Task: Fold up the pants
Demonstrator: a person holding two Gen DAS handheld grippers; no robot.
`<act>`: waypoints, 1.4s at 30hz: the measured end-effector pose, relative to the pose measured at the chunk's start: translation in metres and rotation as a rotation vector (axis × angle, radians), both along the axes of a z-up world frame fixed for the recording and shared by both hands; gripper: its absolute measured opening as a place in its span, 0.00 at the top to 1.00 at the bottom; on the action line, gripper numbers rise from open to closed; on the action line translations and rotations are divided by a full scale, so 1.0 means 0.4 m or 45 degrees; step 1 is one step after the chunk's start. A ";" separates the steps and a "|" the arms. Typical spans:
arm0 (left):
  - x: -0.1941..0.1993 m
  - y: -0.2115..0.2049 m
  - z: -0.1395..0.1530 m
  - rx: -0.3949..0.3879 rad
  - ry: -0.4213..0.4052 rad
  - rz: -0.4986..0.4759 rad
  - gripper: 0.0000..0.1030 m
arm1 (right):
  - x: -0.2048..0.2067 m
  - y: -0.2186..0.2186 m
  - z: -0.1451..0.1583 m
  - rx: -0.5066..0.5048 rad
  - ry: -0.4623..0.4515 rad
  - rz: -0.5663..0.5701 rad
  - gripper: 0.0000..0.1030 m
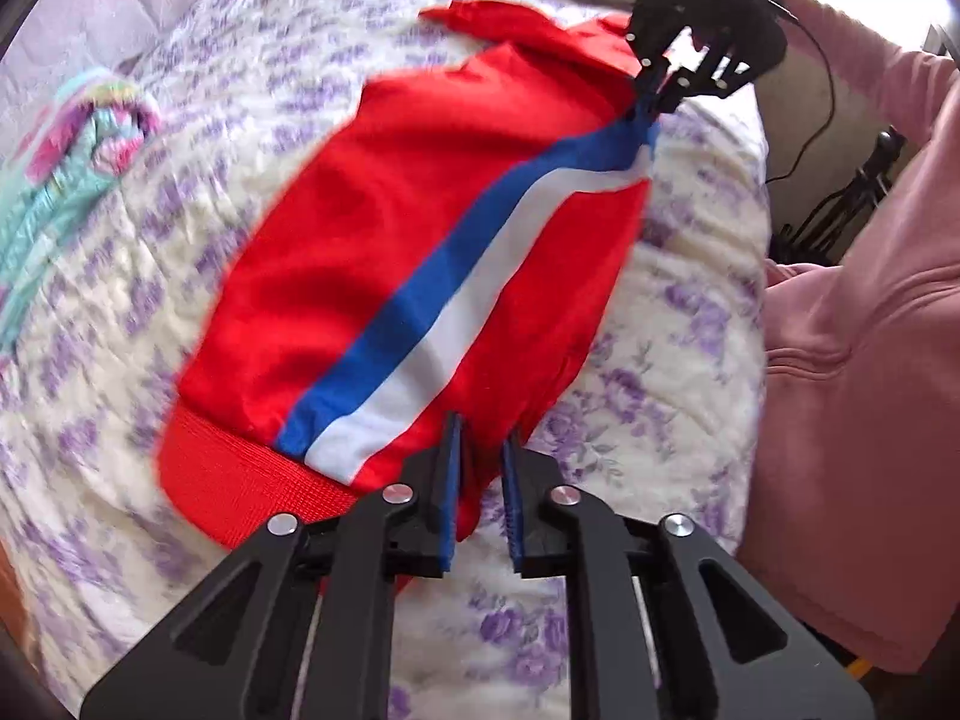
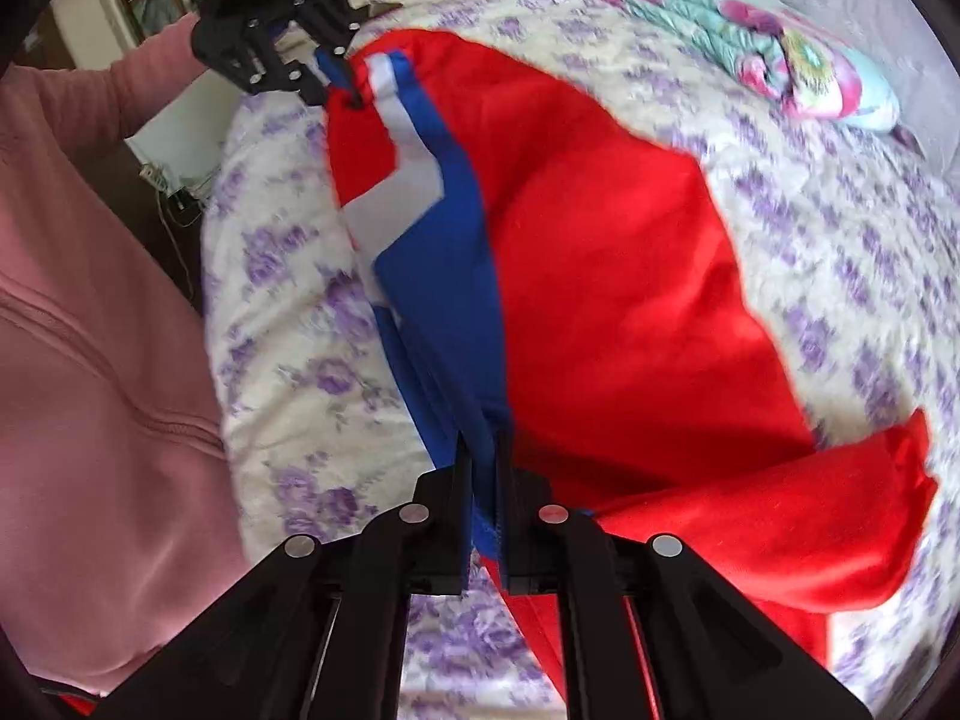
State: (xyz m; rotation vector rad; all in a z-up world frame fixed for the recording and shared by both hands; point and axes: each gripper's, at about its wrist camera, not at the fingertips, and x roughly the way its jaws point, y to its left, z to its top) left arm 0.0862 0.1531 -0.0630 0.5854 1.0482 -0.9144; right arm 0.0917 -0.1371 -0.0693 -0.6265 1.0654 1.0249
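Clearly, the red fabric pants with a blue and white side stripe [image 1: 384,252] lie stretched across the cream quilt with purple flowers [image 1: 690,312], lifted along the edge nearest the person in the pink sweatshirt [image 1: 870,360]. We hold one end of that striped edge in our left gripper [image 1: 483,456], by the ribbed red waistband [image 1: 240,480]; cloth sits between its blue pads, which are only slightly apart, so we judge it clamped on the pants. Our right gripper [image 2: 483,468] is likewise closed on the blue stripe at the other end.

We judge the risk to be slippage: each gripper seems to pinch only a narrow bit of fabric, so a quick pull could free one end and leave the fold crooked. Uneven travel between our two hands could also twist the stripe or bunch the far leg on the quilt.

We count one pair of pants, two grippers, one quilt, and one folded pastel floral blanket [image 2: 774,54] lying on the quilt well beyond the pants.
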 end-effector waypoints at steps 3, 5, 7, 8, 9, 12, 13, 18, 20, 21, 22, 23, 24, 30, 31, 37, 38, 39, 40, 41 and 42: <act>-0.012 0.002 0.003 -0.020 -0.024 0.050 0.80 | -0.002 -0.019 0.001 0.104 0.081 -0.042 0.56; -0.032 0.007 0.042 -0.039 -0.032 0.088 0.43 | -0.009 -0.049 0.037 0.201 0.096 -0.101 0.36; -0.066 0.007 0.098 -0.064 -0.128 0.108 0.15 | -0.011 -0.099 0.093 0.299 0.028 -0.204 0.36; -0.082 0.003 0.128 -0.090 -0.186 0.104 0.15 | -0.006 -0.121 0.114 0.333 0.002 -0.263 0.35; -0.093 -0.001 0.155 -0.127 -0.225 0.100 0.15 | 0.010 -0.157 0.142 0.375 -0.046 -0.382 0.29; -0.074 -0.045 0.219 -0.278 -0.293 0.159 0.09 | 0.076 -0.248 0.182 0.437 -0.102 -0.751 0.23; -0.054 -0.070 0.223 -0.323 -0.291 0.194 0.09 | 0.102 -0.278 0.187 0.452 -0.080 -0.887 0.23; 0.064 -0.187 0.119 -0.419 -0.095 0.321 0.09 | 0.203 -0.357 0.170 0.491 0.044 -1.293 0.20; 0.106 -0.235 0.036 -0.379 0.005 0.348 0.09 | 0.233 -0.332 0.162 0.444 0.010 -1.315 0.20; 0.118 -0.253 0.001 -0.368 0.040 0.353 0.09 | 0.253 -0.319 0.157 0.417 -0.016 -1.315 0.20; 0.118 -0.262 -0.018 -0.365 0.028 0.357 0.09 | 0.269 -0.309 0.151 0.389 -0.026 -1.323 0.20; 0.114 -0.265 -0.027 -0.372 -0.008 0.361 0.09 | 0.290 -0.295 0.142 0.367 -0.038 -1.319 0.20; 0.106 -0.267 -0.025 -0.375 -0.041 0.354 0.09 | 0.315 -0.274 0.130 0.300 -0.074 -1.328 0.21; 0.103 -0.229 -0.014 -0.493 0.013 0.361 0.05 | 0.454 -0.244 -0.001 -0.075 -0.064 -1.454 0.24; 0.115 -0.226 -0.023 -0.494 0.044 0.376 0.05 | 0.465 -0.251 -0.026 -0.093 -0.026 -1.480 0.25; 0.124 -0.215 -0.019 -0.525 0.062 0.372 0.05 | 0.463 -0.287 -0.049 -0.038 -0.009 -1.543 0.38; 0.124 -0.214 -0.020 -0.527 0.063 0.372 0.05 | 0.459 -0.303 -0.046 -0.018 0.002 -1.562 0.50; 0.124 -0.214 -0.020 -0.527 0.063 0.373 0.05 | 0.455 -0.325 -0.041 0.012 0.022 -1.583 0.63; 0.123 -0.215 -0.020 -0.524 0.059 0.373 0.05 | 0.450 -0.345 -0.038 0.041 0.047 -1.601 0.69; 0.122 -0.215 -0.020 -0.519 0.053 0.372 0.05 | 0.446 -0.362 -0.036 0.073 0.076 -1.611 0.78; 0.122 -0.216 -0.021 -0.515 0.048 0.370 0.05 | 0.443 -0.376 -0.035 0.087 0.099 -1.614 0.86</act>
